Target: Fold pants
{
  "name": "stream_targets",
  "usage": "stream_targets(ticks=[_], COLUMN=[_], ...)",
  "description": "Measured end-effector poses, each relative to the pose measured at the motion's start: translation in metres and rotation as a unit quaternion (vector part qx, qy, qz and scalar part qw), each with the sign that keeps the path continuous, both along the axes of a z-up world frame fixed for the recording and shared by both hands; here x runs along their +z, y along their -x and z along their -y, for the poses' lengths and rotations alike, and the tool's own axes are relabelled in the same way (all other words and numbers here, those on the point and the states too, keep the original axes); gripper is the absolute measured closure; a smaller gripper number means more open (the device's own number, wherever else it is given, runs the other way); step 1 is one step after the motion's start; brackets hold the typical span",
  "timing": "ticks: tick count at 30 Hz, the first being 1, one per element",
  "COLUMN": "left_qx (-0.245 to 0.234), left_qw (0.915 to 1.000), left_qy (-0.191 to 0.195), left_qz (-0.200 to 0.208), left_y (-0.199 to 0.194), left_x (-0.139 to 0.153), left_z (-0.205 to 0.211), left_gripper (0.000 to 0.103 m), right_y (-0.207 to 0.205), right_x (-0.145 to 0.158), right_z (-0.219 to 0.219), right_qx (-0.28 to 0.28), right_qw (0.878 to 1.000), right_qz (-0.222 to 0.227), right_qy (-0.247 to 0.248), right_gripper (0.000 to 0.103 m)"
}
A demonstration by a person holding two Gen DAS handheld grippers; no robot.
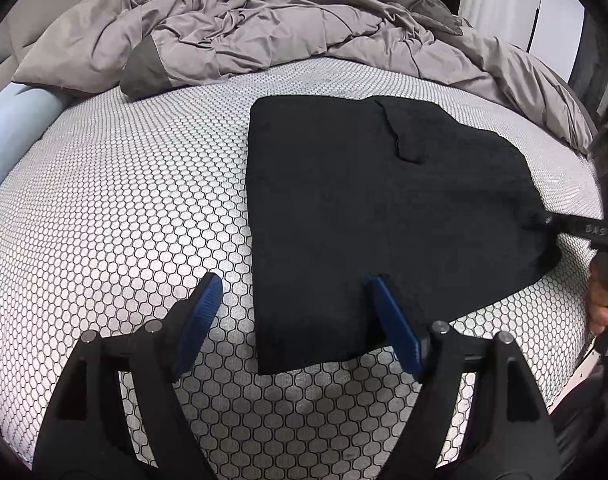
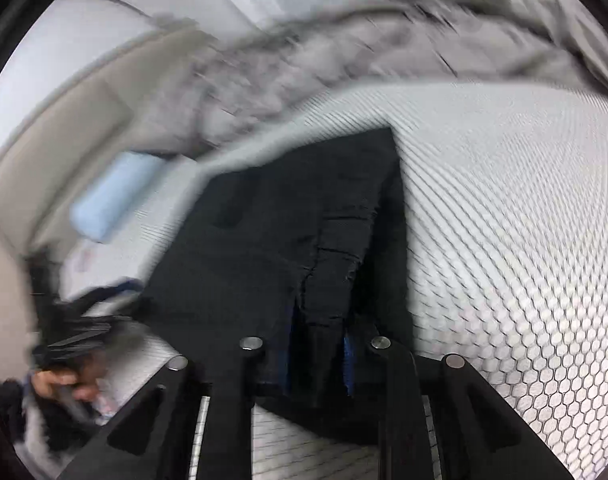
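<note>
Pants (image 1: 384,208) lie on the mattress (image 1: 123,200), duvet (image 1: 263,36) behind, bolster (image 1: 11,128) at left

A bed with a grey-white honeycomb-patterned mattress cover (image 1: 123,200) carries everything; black folded pants (image 1: 364,200) lie flat on it, just ahead and to the right of the left tool's tips. Beyond the pants, a rumpled taupe duvet (image 1: 243,32) is heaped across the far side; a pale blue bolster (image 1: 11,128) lies far left at the bed's edge.
</note>
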State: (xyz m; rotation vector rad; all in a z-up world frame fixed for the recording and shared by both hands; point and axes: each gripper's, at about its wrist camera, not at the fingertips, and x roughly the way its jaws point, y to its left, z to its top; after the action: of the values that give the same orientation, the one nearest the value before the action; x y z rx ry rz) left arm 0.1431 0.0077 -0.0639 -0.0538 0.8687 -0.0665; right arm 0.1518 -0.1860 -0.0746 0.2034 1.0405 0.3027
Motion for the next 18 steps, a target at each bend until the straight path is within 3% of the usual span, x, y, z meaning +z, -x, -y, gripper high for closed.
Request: stream_targets(ticks=[2,4,7,10,12,18], left_qx=[0.002,0.007,0.001,0.002,0.001,-0.001], left_qw=[1.0000,0.9999,0.9999,0.9999,0.9999,0.9999], left_qy=[0.000,-0.001,0.002,-0.005,-0.006,-0.005], left_qz=[0.003,0.010,0.016,0.009,0.009,0.009], left_y=[0.001,0.004,0.006,0.003,0.003,0.004], left_x=[0.002,0.007,0.010,0.007,0.007,0.007], left_z=[-0.001,-0.005,-0.006,-0.005,-0.003,-0.007], left_gripper=[0.028,0.028,0.028,0.028,0.028,0.028], right_y=[-0.005,0.002,0.019,0.022,0.017,0.027], right_x=[-0.011,0.006,0.028,0.028,0.022,0.040], right_z=[0.007,0.012,0.018,0.019,0.013,0.005], right_qx=[-0.011,-0.016,-0.021,0.002,0.001,0.028], right_qw=[0.999,0.999,0.998,0.997,0.999,0.997], right_qz=[-0.022,-0.008,0.038,0.021,0.017,0.029], right_qy=[-0.027,-0.036,-0.039,-0.072,-0.047,-0.069], right_gripper=[0.073,0.059,0.057,0.075,0.096,0.098])
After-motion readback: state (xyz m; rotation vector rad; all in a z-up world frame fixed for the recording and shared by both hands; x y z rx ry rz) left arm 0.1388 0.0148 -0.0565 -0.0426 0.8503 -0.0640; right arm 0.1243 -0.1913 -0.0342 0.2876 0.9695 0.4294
